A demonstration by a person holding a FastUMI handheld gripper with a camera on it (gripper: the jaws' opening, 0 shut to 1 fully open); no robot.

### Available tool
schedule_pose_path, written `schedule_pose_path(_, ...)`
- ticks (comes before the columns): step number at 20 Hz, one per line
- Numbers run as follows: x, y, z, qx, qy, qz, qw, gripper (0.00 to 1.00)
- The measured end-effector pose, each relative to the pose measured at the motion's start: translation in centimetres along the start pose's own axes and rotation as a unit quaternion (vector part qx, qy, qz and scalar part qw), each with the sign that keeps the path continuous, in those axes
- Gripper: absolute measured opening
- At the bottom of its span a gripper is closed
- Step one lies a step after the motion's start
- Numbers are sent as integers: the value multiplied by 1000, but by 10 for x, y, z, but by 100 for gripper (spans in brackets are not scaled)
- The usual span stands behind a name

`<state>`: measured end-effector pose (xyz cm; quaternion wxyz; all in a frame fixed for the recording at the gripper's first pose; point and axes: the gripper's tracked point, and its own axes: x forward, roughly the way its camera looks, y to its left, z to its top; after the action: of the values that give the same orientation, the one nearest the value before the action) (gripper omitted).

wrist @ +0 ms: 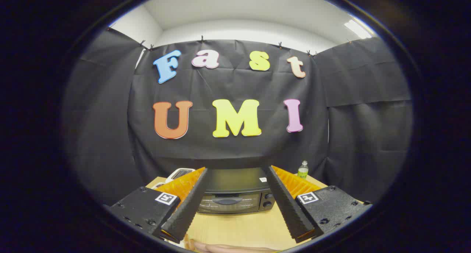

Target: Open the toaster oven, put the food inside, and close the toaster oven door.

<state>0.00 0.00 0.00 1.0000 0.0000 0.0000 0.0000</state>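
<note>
The toaster oven [235,194] sits on a pale wooden table [243,227], straight ahead of the gripper [235,170] and framed in the gap between its two fingers. Its door is shut: the glass front is upright, with a wide handle across the top of the door and two round knobs stacked at the right end of the face. The dark top of the oven is flat and carries a small white sticker near its right rear corner. The gripper is held up and back from the oven, looking down on it a little, with the fingers spread wide apart and nothing between them but open air; neither finger touches the oven or the table. The left finger's tip lines up with the oven's left rear corner and the right finger's tip with the right rear corner, so the whole appliance lies beyond and between them. Behind the left finger, a white device with a dark panel [179,173] rests on the table just beside the oven's left side. Behind the right finger, a small clear bottle [303,170] with a green label and pale cap stands upright near the table's far right corner, apart from the oven. At the near edge of the table, below the fingers, something pale and elongated [228,248] lies across; I cannot tell what it is.
</note>
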Motion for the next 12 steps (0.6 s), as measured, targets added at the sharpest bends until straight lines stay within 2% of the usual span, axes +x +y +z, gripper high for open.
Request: schedule_pose_path(12, 29, -1, -12, 15, -5, 13, 1000, 100)
